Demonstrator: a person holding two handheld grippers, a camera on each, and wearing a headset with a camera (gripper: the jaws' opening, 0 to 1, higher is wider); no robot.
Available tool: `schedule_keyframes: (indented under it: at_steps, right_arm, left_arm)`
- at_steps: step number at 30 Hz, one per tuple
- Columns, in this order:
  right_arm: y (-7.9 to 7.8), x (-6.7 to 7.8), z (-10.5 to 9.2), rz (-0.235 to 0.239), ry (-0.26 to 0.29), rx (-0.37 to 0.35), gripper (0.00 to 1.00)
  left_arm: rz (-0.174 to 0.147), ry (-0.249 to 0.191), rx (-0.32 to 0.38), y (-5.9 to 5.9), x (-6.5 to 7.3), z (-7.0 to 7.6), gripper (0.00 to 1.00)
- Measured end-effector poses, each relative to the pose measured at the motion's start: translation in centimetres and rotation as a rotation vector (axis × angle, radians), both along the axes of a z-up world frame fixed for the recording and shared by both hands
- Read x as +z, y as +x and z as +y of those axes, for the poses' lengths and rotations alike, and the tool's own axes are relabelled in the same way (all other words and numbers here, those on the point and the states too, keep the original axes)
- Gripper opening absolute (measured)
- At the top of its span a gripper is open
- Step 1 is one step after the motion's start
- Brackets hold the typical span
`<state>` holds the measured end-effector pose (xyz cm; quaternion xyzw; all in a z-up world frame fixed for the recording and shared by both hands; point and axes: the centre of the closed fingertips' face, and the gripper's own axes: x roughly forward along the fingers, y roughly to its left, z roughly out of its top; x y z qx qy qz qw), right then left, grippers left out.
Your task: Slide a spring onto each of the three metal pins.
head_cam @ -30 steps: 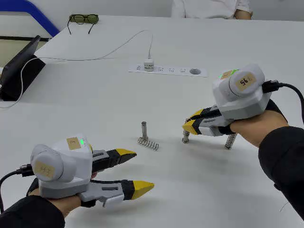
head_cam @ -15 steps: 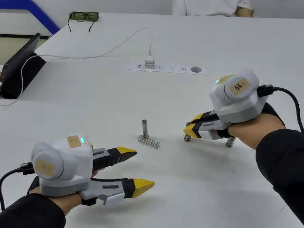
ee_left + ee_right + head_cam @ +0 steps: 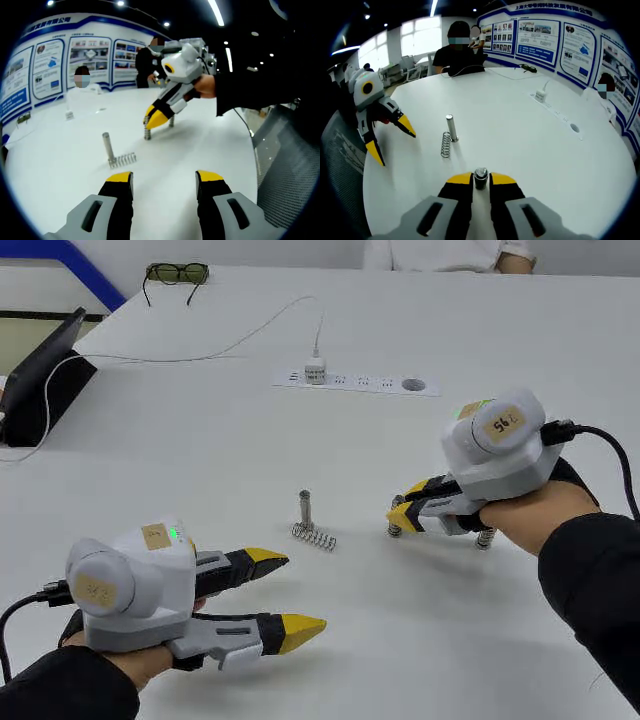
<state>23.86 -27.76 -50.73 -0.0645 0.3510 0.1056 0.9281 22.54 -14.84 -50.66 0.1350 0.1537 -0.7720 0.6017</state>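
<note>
Three pins stand on the white bench [image 3: 200, 460]; two look to carry springs, one does not.

Right gripper [image 3: 402, 512], right of centre in the head view: fingers pressed in on the top of the second pin [image 3: 480, 176]. This pin stands upright between the yellow tips at bottom centre of the right gripper view, and the head view shows coils at its foot. Third pin [image 3: 485, 538], sprung, stands further right, half hidden under the hand.

Bare pin [image 3: 305, 508] stands at frame centre. The loose spring [image 3: 313, 536] lies on its side at the pin's foot, touching or nearly so.

Left gripper [image 3: 285, 592], lower left: fingers spread wide, holding nothing, well apart from the bare pin.

Judgement: the second pin is being finished and the last spring remains.
- Release straight upward so the pin is not tipped.
- Take the loose spring near one end and turn it upright.
- Line its bore over the pin top and lower it along the pin's axis.
- The idle left gripper could steady the pin at its base.

Against a second ago: the right gripper sits lower over its pin, with less of the pin showing beneath the tips. Left gripper, bare pin and loose spring are unchanged.
</note>
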Motion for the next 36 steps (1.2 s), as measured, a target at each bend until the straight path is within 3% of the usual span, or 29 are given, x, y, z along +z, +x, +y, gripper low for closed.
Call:
schedule_keyframes:
  at_steps: [19, 36]
  right_arm:
    - [-1.8, -0.6, 0.3, 0.018, -0.012, -0.004, 0.15]
    - [-1.5, -0.8, 3.4, 0.015, 0.004, 0.049, 0.15]
  left_arm:
    - [-0.001, -0.006, 0.004, 0.1, 0.2, 0.0, 0.51]
    - [-0.006, -0.006, 0.005, 0.1, 0.3, 0.2, 0.51]
